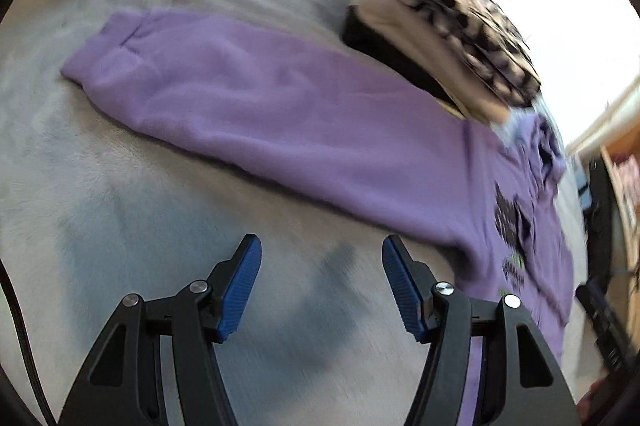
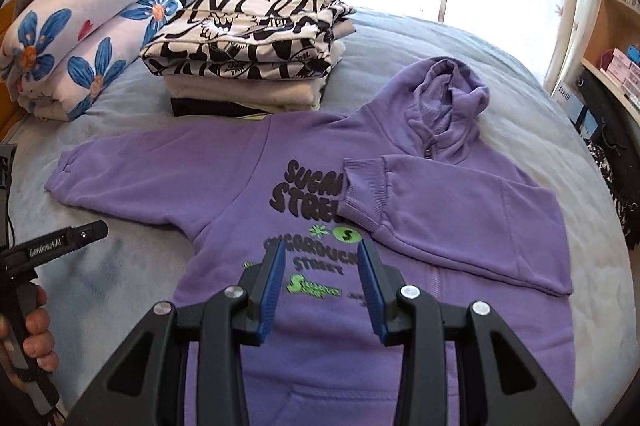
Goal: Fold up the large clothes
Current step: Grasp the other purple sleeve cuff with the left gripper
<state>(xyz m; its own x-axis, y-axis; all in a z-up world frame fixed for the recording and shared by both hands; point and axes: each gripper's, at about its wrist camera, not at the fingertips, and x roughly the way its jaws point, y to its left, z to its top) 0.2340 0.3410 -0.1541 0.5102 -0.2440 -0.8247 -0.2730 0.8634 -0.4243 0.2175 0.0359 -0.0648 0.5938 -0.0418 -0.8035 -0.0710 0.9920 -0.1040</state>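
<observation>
A purple hoodie [image 2: 248, 170] with black and green print lies face up on the grey bed [image 2: 120, 278]. Its right sleeve [image 2: 460, 202] is folded across the chest, cuff [image 2: 362, 194] on the print. Its left sleeve [image 1: 256, 110] stretches out flat toward the left. My left gripper [image 1: 322, 258] is open and empty, hovering over the bed just in front of that sleeve; its body also shows at the left edge of the right wrist view [image 2: 56, 242]. My right gripper [image 2: 322, 258] is open and empty above the hoodie's lower front.
A stack of folded clothes [image 2: 256, 42] topped by a black-and-white print sits behind the hoodie; it also shows in the left wrist view [image 1: 452, 22]. A rolled floral blanket [image 2: 88, 34] lies at back left. Shelves [image 2: 616, 38] stand to the right, a bright window behind.
</observation>
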